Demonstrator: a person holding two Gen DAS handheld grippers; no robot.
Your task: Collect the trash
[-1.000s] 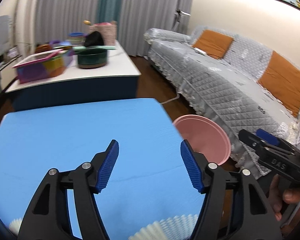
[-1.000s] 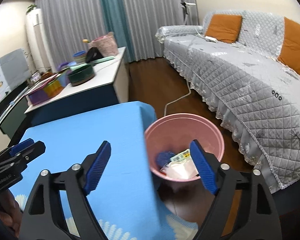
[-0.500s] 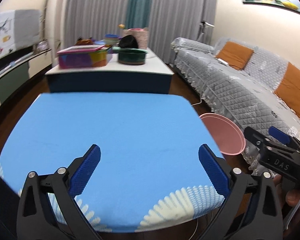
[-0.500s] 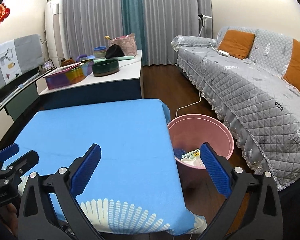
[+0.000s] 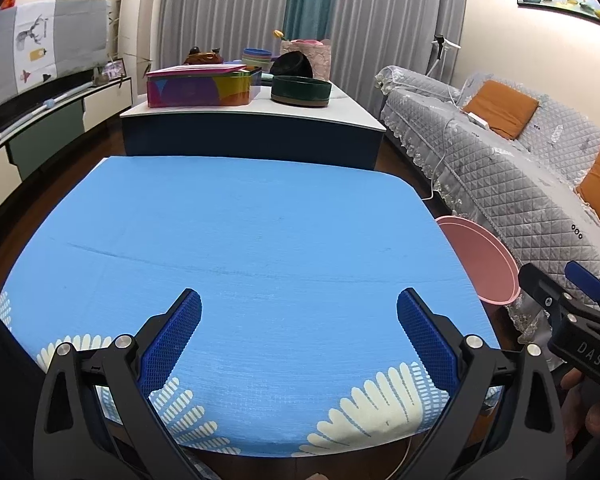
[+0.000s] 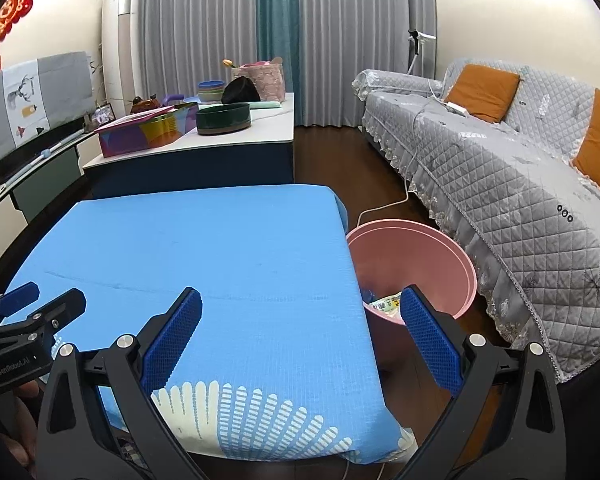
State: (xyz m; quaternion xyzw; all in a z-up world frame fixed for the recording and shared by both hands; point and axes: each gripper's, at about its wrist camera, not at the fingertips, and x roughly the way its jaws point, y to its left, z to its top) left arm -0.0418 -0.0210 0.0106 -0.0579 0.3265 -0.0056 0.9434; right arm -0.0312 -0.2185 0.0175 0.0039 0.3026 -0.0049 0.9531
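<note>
Beside the right edge of the blue-covered bench [image 6: 228, 248], on the dark wooden floor, stands the pink bin [image 6: 440, 248], and down inside it lie pieces of trash [image 6: 386, 303]: a printed label or wrapper and something blue, partly hidden behind the bench edge and the right tool's finger. From the left wrist view only the bin's rim and outer wall [image 5: 480, 256] show past the bench corner; its contents cannot be seen there.

Both tools hang above the near edge of the bench. The left tool [image 5: 298, 334] has its blue-padded fingers spread wide with nothing between them, only the cloth with its white fan pattern below. The right tool [image 6: 300, 334] is likewise spread wide and holds nothing; its right finger overlaps the bin's near rim in view. Each tool appears at the margin of the other's camera, gripped by a hand.

Beyond the bench is a second, white-topped bench [image 5: 340, 108] carrying a colourful tin box [image 5: 200, 88], a dark green bowl [image 5: 300, 90] and stacked bowls. A grey quilted sofa [image 6: 520, 168] with orange cushions [image 6: 482, 90] runs along the right, close to the bin.
</note>
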